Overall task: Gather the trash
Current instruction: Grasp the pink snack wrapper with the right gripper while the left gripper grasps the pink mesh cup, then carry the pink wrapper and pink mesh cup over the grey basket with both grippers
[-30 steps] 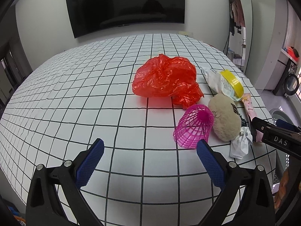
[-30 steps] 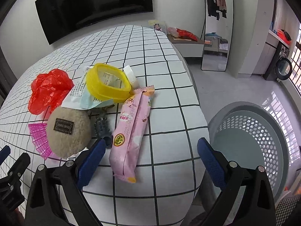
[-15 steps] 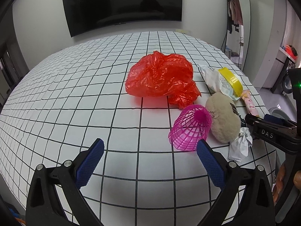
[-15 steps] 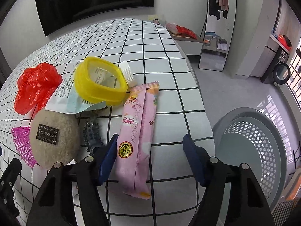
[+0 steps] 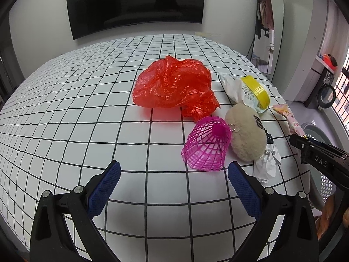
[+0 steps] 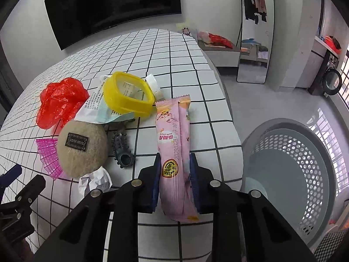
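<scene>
Covering most of both views, the bed with its white, black-gridded cover carries a cluster of things along its right edge, and a grey perforated bin stands on the floor just beside that edge. The red plastic bag lies farthest left in the cluster, with a fuzzy beige pouch, a yellow-rimmed lid on a white packet, a pink mesh cone and a crumpled paper ball nearer the edge. The left gripper hangs spread and empty over bare cover, near the cone. The change is on the right: a second ago the right gripper stood wide around the pink snack wrapper; now its pads are pressed together on the wrapper's near end, which rests on the bed at the near right edge. That probably means the first piece of trash is secured and needs only a lift and a short carry right, over the bin.
</scene>
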The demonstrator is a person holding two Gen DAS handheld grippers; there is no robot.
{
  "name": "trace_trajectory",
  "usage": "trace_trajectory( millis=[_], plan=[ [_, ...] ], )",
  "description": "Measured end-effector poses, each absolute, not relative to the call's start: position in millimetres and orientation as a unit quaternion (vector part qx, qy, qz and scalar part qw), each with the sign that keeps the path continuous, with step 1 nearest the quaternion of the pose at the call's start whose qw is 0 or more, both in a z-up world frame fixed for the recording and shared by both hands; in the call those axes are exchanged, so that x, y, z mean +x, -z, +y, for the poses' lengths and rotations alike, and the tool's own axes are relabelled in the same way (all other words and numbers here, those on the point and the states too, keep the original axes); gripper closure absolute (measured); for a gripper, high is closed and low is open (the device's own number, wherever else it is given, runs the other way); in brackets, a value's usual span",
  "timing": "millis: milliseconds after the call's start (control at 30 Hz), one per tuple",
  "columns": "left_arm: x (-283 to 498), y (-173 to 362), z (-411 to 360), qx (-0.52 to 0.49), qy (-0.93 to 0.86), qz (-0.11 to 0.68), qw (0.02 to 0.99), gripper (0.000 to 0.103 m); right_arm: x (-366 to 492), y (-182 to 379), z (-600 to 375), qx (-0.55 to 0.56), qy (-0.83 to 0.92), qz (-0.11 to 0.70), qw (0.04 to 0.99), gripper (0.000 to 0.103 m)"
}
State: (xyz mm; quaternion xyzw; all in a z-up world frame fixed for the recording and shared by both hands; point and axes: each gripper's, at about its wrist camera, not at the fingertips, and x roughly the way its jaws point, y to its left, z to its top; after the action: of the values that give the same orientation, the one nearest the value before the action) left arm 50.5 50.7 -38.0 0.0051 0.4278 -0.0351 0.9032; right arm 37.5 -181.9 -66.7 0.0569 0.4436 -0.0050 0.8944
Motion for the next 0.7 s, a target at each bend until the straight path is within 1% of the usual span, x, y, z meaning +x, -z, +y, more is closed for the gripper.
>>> trace_trajectory(
  millis=[200,400,700],
  plan=[
    [65,51,36,0.029,0.035,0.445,0.895,0.006,23,64,-190,0.079,-0.001,0.442,0.893,0.079],
    [83,64,29,0.031,0.023,0.459,0.888,0.006,15,62,-199,0.096,-0.008,0.437,0.894,0.079],
    [101,66,21,0.036,0.012,0.454,0.89,0.006,13,61,-204,0.104,-0.012,0.433,0.895,0.079]
  ],
)
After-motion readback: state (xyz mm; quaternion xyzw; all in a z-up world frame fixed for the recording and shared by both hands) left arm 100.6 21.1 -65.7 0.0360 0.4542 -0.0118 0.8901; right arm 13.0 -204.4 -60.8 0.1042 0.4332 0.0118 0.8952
